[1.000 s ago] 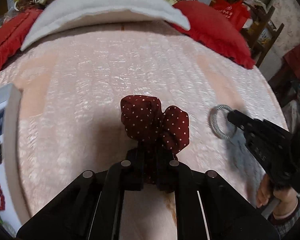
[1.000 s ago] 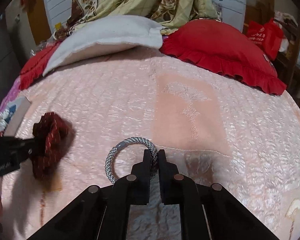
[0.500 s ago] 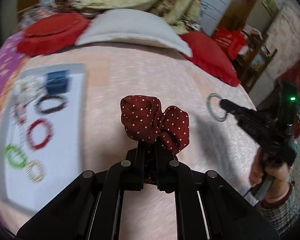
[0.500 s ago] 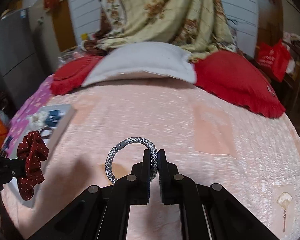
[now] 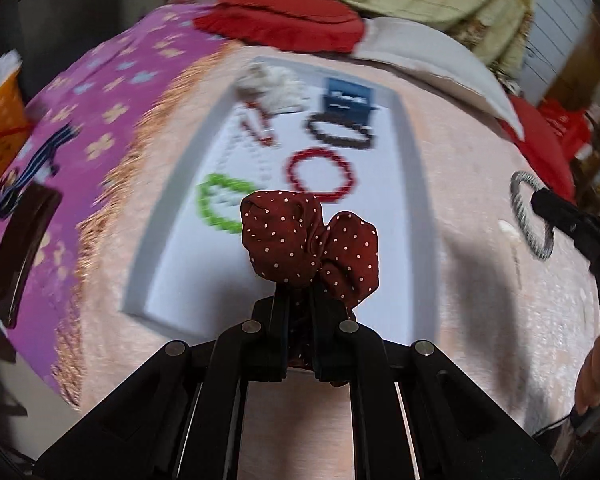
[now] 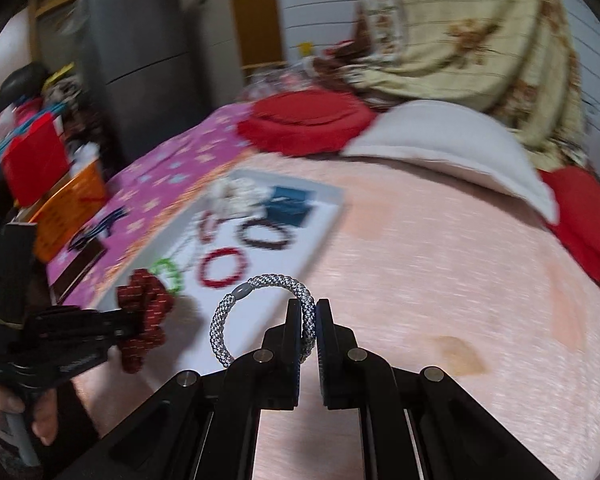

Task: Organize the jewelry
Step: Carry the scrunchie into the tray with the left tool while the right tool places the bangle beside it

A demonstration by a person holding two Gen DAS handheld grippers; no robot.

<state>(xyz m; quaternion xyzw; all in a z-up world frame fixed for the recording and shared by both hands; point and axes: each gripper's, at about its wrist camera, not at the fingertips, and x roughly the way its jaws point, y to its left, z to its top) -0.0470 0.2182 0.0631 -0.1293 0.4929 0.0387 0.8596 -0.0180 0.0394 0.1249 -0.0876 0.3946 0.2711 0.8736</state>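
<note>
My left gripper (image 5: 300,300) is shut on a dark red polka-dot scrunchie (image 5: 308,240) and holds it in the air over the near part of a white tray (image 5: 412,208). The scrunchie also shows in the right wrist view (image 6: 144,312). My right gripper (image 6: 309,312) is shut on a grey-and-white braided bracelet (image 6: 260,284), held above the pink bedspread right of the tray (image 6: 324,216). The bracelet also shows in the left wrist view (image 5: 524,216). In the tray lie a red bead bracelet (image 5: 320,174), a green one (image 5: 216,208), a dark one (image 5: 340,132) and a blue box (image 5: 346,100).
The tray lies on a pink bedspread (image 6: 440,272). A white pillow (image 6: 452,144) and red cushions (image 6: 304,120) lie at the bed's far end. A purple flowered cover (image 5: 100,100) with a dark flat object (image 5: 20,256) lies left of the tray.
Both grippers have swung left with their loads. The tray has come from the left edge to the middle of the left wrist view, under the scrunchie. The bracelet has neared the tray.
</note>
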